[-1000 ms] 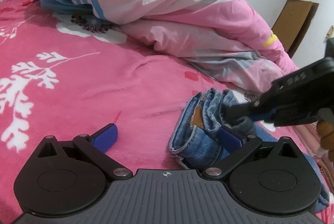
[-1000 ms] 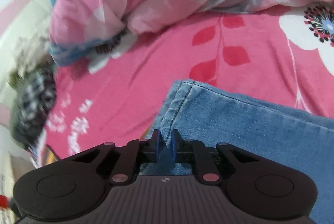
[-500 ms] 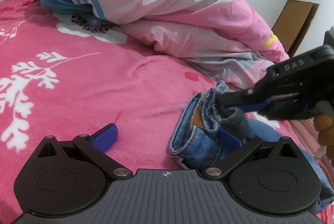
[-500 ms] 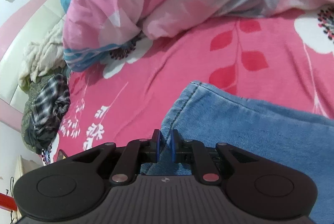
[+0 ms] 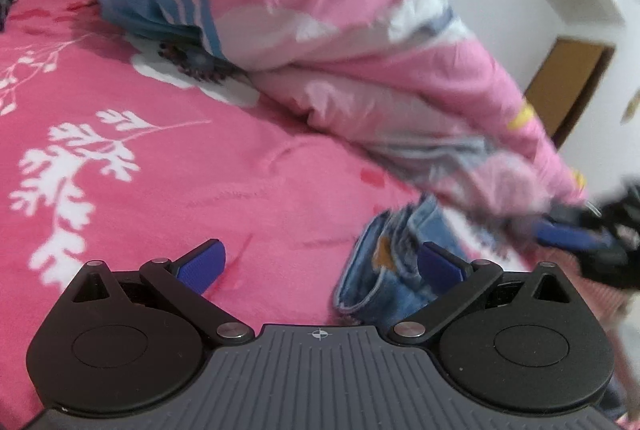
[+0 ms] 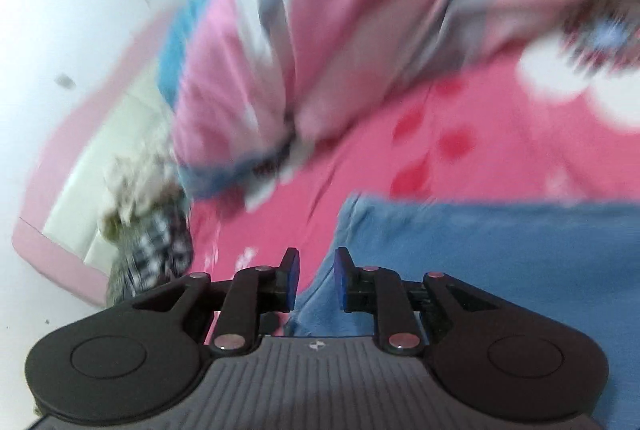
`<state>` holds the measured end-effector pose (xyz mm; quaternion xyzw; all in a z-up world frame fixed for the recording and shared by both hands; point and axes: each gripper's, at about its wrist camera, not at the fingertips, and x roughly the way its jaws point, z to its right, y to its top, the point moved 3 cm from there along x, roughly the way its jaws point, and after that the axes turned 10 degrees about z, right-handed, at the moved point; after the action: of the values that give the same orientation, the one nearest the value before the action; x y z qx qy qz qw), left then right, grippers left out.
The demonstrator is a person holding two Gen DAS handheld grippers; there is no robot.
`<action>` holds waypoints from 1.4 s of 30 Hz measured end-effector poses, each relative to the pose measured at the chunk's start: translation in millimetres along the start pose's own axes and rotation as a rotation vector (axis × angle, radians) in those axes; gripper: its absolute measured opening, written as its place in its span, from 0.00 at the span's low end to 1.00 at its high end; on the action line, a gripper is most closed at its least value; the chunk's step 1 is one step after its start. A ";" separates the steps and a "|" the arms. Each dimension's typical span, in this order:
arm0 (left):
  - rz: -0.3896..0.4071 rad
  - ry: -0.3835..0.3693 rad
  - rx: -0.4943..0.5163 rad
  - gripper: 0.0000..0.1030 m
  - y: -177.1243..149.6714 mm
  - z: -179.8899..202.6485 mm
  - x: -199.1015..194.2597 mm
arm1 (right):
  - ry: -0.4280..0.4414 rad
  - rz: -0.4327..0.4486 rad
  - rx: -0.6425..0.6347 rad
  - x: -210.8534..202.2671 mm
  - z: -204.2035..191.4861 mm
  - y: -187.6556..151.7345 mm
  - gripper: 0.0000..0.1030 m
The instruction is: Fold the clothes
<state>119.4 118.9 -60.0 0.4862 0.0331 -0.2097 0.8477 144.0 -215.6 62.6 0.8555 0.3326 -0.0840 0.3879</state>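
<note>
The left gripper (image 5: 320,264) was held low over the pink floral bedspread (image 5: 168,165), its blue-padded fingers (image 5: 202,264) spread wide with nothing between them. The jeans (image 5: 384,270) were seen bunched on the bedspread at about four o'clock in the left wrist view, their crumpled waistband end lying just beside the gripper's right finger; whether that pad touched the denim could not be told. The right gripper (image 5: 572,236) was caught at about three o'clock in that view, blurred.

In the right wrist view, the right gripper (image 6: 316,280) was shown with its jaws parted by a modest gap, no cloth pinched between them. The jeans (image 6: 500,270) were spread flat from five o'clock toward three o'clock, an edge of denim lying below the gap between the fingers. A heaped pink, white and blue quilt (image 6: 340,29) was piled at twelve o'clock, and a checked garment (image 6: 156,250) was lying at nine o'clock near the headboard.
</note>
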 end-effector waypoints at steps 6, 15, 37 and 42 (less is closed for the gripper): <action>0.003 -0.095 0.095 1.00 7.2 40.3 2.1 | -0.182 0.227 -0.137 -122.1 51.4 -3.0 0.21; -0.145 0.087 0.206 1.00 -25.7 49.7 37.8 | -0.305 0.259 -0.339 -153.2 105.1 -45.9 0.21; -0.126 0.033 0.335 1.00 -33.1 86.5 26.0 | -0.228 0.226 -0.491 -112.7 104.4 -110.0 0.19; -0.111 -0.044 0.530 1.00 -46.1 134.1 19.2 | -0.217 0.242 -0.483 -112.3 108.8 -113.7 0.19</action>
<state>99.2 -20.0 -32.0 0.6840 -0.0150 -0.2676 0.6784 -1.5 -296.2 -35.9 0.7578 0.1951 -0.0463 0.6209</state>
